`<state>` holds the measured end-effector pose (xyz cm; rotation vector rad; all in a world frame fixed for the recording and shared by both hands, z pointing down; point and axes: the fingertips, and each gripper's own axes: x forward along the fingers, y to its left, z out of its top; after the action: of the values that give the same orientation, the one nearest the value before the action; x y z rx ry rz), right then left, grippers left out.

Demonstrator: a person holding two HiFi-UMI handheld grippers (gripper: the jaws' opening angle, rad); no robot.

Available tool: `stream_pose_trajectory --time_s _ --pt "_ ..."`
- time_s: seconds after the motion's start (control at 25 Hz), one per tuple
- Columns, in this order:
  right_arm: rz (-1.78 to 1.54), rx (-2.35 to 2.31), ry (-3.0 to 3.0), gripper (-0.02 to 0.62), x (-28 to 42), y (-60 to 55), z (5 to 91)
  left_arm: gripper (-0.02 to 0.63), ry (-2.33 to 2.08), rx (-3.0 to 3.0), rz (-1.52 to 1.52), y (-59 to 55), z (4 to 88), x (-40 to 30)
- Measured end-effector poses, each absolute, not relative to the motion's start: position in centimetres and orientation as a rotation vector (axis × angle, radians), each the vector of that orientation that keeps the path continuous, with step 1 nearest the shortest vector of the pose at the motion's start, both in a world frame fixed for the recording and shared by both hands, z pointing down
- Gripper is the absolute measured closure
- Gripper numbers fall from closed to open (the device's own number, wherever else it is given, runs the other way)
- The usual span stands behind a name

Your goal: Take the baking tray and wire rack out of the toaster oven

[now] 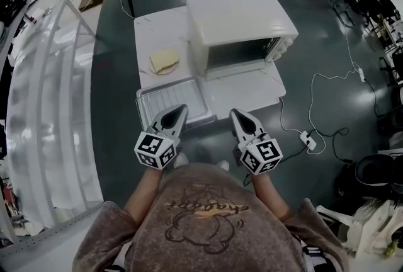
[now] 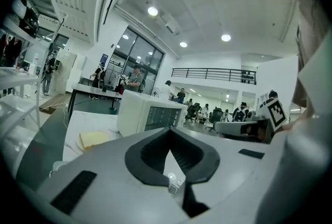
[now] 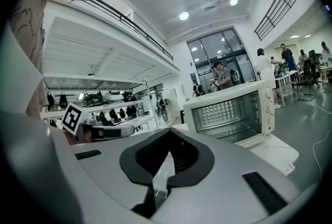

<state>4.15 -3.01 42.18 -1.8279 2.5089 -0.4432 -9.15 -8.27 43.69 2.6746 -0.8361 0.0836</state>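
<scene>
White table (image 1: 157, 30) ahead; left tongs (image 1: 181, 109), right tongs (image 1: 235, 114) closed, near-level.

The white toaster oven (image 1: 242, 28) stands on the table (image 1: 157, 28) ahead of me, with its door (image 1: 245, 89) folded down flat and open. To its left, at the table's near corner, the silvery baking tray (image 1: 141, 104) lies flat. The thin bars of the wire rack (image 1: 176, 96) lie across it.

The left gripper (image 2: 169, 132) has its jaws pressed together, with nothing between them. Beyond them a white toaster oven (image 2: 148, 115) stands on a white table (image 2: 83, 122), near a flat yellow piece (image 2: 96, 138).
</scene>
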Motion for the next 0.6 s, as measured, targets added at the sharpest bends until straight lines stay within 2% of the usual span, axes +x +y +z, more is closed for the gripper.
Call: stream_pose_trajectory --time_s 0.6 --pt "-0.516 -1.822 2.477 0.597 4.0 -3.6 43.8 0.603 -0.891 2.626 0.057 -8.9 43.7 -9.0"
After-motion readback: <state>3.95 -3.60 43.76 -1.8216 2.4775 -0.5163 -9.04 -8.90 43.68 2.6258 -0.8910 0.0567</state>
